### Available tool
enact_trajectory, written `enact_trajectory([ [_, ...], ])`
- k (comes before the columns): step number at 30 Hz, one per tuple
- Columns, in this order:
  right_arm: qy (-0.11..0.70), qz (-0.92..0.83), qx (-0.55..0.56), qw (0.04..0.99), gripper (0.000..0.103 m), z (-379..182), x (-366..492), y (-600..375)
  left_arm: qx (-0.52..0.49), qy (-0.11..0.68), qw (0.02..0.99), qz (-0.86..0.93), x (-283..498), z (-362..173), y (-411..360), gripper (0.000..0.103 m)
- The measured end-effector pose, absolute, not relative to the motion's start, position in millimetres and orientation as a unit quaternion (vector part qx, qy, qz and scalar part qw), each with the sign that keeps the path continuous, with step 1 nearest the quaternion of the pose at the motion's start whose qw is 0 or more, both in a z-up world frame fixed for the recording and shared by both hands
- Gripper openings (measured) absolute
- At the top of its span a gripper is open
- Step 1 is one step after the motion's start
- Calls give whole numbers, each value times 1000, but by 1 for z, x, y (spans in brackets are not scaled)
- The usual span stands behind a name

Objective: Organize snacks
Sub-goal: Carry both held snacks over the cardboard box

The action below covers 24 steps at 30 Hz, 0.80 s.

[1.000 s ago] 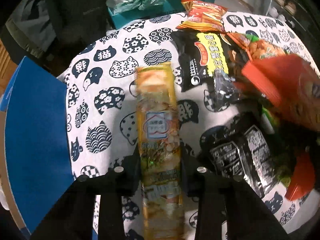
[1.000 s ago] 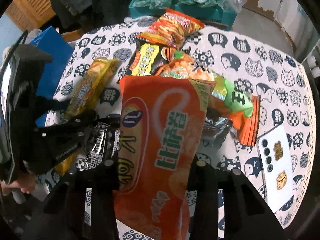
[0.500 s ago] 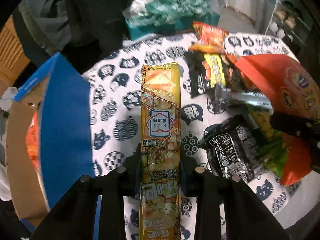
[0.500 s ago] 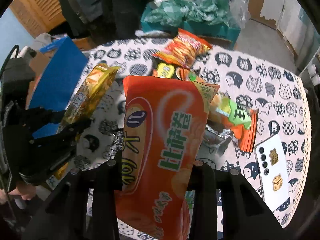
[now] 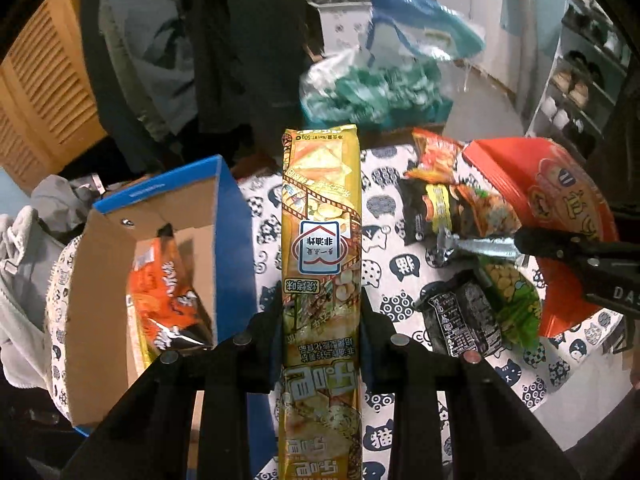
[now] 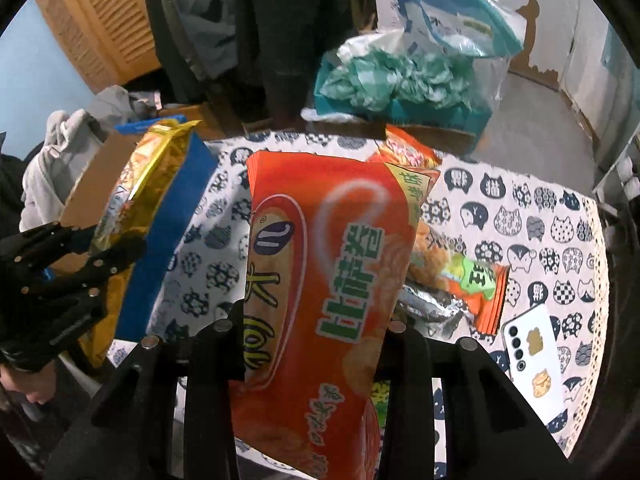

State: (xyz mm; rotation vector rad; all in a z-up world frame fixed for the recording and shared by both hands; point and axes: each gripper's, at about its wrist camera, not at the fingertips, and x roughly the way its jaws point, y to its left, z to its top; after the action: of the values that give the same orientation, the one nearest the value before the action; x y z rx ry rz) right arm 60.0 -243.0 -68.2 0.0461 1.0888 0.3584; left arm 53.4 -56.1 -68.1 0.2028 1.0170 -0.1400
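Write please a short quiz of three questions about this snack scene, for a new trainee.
1. True or false: the left gripper holds a long yellow snack pack.
2. What colour is the chip bag in the right gripper?
3. What lies inside the blue cardboard box? A) phone B) orange snack bag C) nothing

Key: 1 true; 2 orange; 3 B

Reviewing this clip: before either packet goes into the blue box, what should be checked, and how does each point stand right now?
1. Left gripper shut on yellow packet: ok.
2. Right gripper shut on orange bag: ok.
3. Blue box open on top: ok.
4. Space left beside the orange snack bag inside: ok, roughly half free.
5. Yellow packet over the opening: not ok, it is over the tablecloth.
6. Phone out of the path: ok.
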Motion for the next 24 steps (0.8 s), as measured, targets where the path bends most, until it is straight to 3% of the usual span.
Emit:
enact_trajectory([
  [15, 509, 201, 14, 837, 35, -54, 73, -197, 47, 458, 886, -43, 57, -34, 8, 30],
  [24, 503, 245, 10, 829, 35, -38, 90, -137, 16, 469, 883, 23, 69, -47, 86, 30],
])
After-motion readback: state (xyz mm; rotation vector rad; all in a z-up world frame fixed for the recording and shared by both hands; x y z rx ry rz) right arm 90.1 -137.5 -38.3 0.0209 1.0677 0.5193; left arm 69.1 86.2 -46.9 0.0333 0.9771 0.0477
